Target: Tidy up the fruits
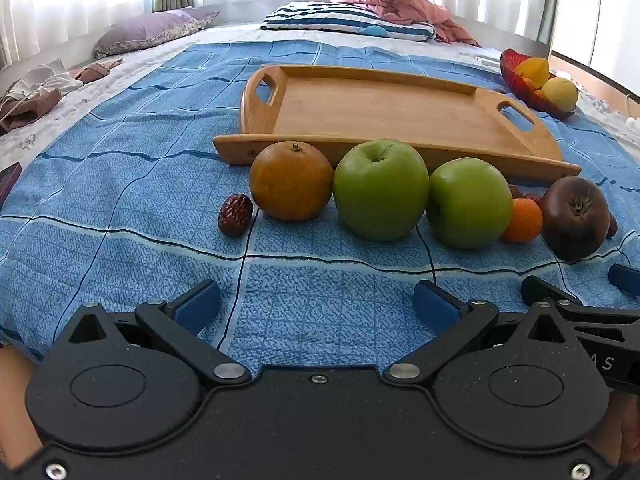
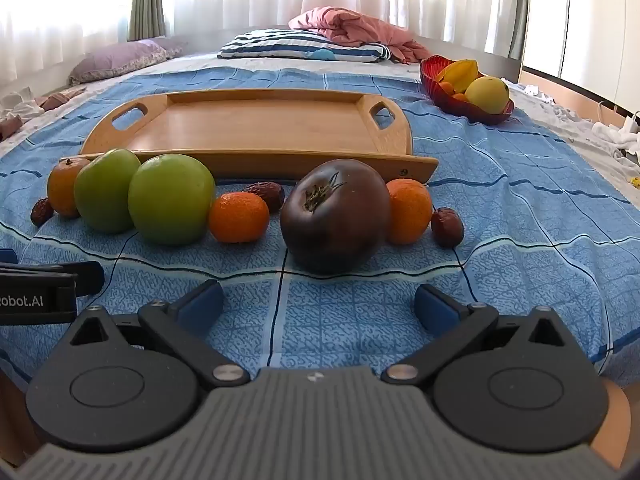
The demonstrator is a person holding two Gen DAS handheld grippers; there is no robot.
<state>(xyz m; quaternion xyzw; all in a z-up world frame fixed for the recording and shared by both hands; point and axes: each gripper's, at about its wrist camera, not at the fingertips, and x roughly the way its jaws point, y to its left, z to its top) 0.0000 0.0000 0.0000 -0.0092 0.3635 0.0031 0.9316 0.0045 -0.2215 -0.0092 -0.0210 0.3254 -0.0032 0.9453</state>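
A row of fruit lies on the blue bedspread before an empty wooden tray [image 1: 372, 116] [image 2: 256, 128]. From the left: a red date [image 1: 235, 215], a large orange [image 1: 291, 181], two green apples [image 1: 381, 190] [image 1: 469, 203], a small mandarin [image 2: 239, 217], a dark tomato [image 2: 335, 216], a second mandarin [image 2: 410, 211] and another date [image 2: 447, 226]. A third date [image 2: 267, 195] lies behind the first mandarin. My left gripper [image 1: 316, 306] is open, short of the apples. My right gripper [image 2: 318, 306] is open, just short of the tomato. Nothing is between either pair of fingers.
A red bowl [image 2: 466, 108] with a star fruit, a yellow fruit and small oranges stands at the back right. Pillows and a pink blanket [image 2: 352, 32] lie at the head of the bed. Clothes lie at the left edge. The two grippers stand side by side.
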